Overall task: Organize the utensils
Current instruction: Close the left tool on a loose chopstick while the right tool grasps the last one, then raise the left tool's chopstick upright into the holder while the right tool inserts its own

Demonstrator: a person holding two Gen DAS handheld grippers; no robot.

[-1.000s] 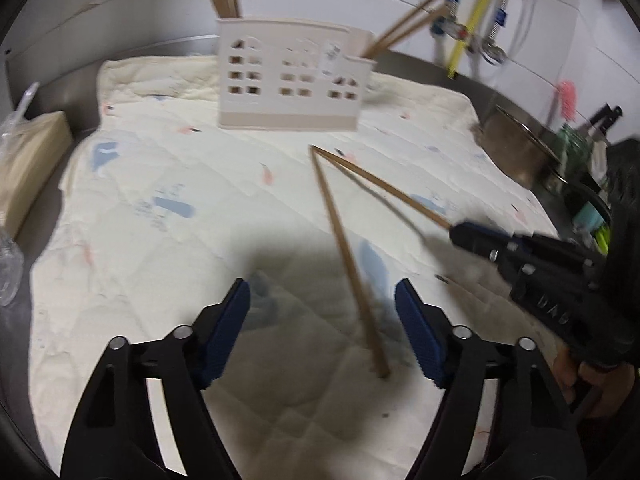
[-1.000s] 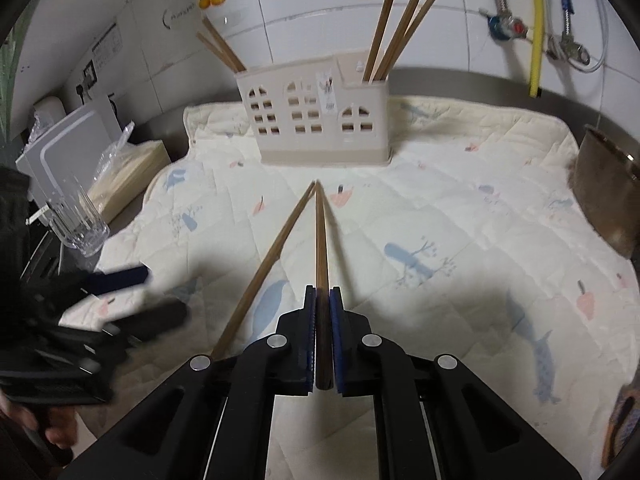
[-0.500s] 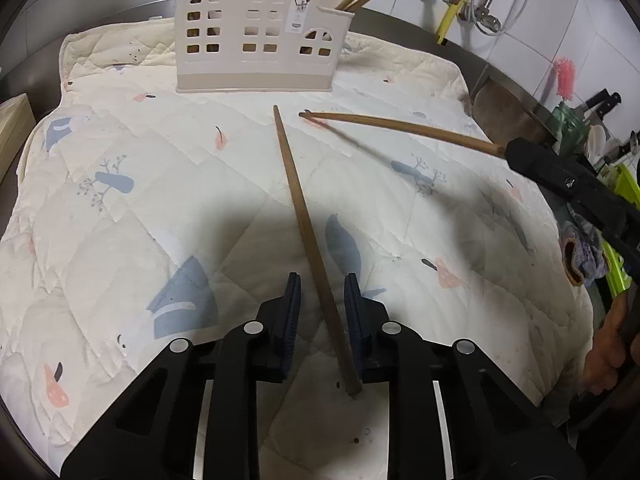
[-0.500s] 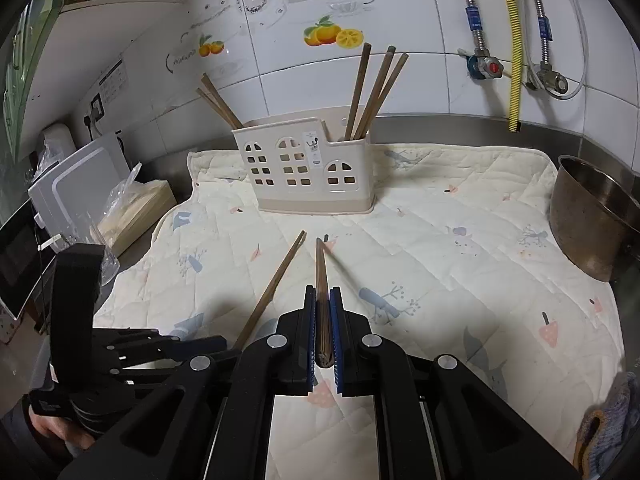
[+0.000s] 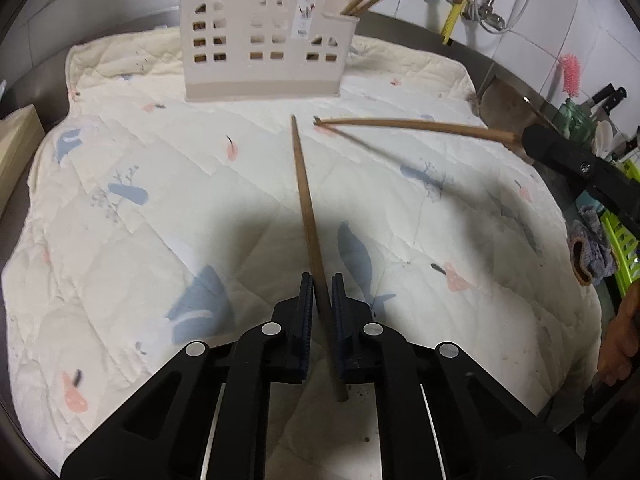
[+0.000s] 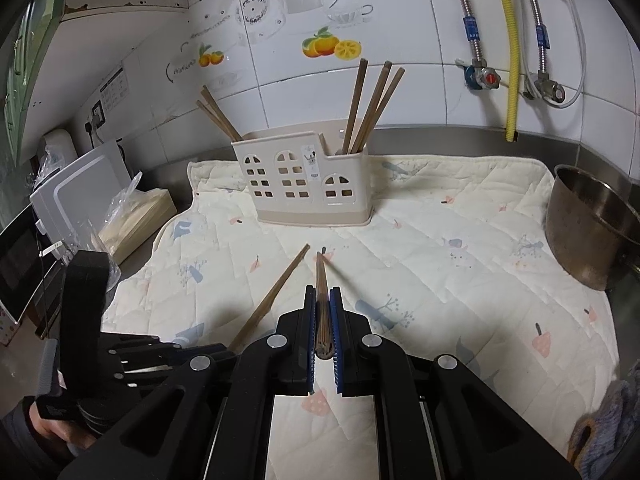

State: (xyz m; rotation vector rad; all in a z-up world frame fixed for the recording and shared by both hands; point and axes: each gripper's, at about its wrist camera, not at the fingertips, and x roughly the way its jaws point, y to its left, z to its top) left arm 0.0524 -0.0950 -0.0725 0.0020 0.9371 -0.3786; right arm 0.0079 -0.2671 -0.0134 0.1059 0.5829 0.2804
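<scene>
1. The left tool (image 5: 320,284) is clamped on a wooden chopstick (image 5: 306,200); its blue pads (image 5: 307,304) press the stick near its thick end, and a short stub pokes out behind them (a small dark speck or two lies on the cloth there).
2. That chopstick points straight ahead toward the utensil holder (image 5: 264,48), its thin tip stopping short of the holder's base, apart from it.
3. The right tool (image 6: 323,304) is closed tight on a second chopstick (image 6: 320,276), which runs forward between the pads and also aims at the holder.
4. In the left view the right tool (image 5: 576,160) comes in from the right of the holder, its chopstick (image 5: 408,125) held above the cloth with a shadow beneath; the two tips sit near each other in front of the holder without touching.
5. Both sticks hover over a quilted cream cloth (image 5: 140,220) printed with blue and pink shapes, which covers the table in front of the holder.
6. The holder is a cream plastic box with window-shaped cut-outs, standing upright at the far edge of the cloth; three chopsticks (image 6: 372,108) lean in its right compartment and several more (image 6: 218,116) in its left.
7. To the right of the holder stands a metal pot (image 6: 588,228); behind it, a white tiled wall (image 6: 420,40) with fruit stickers and hoses.
</scene>
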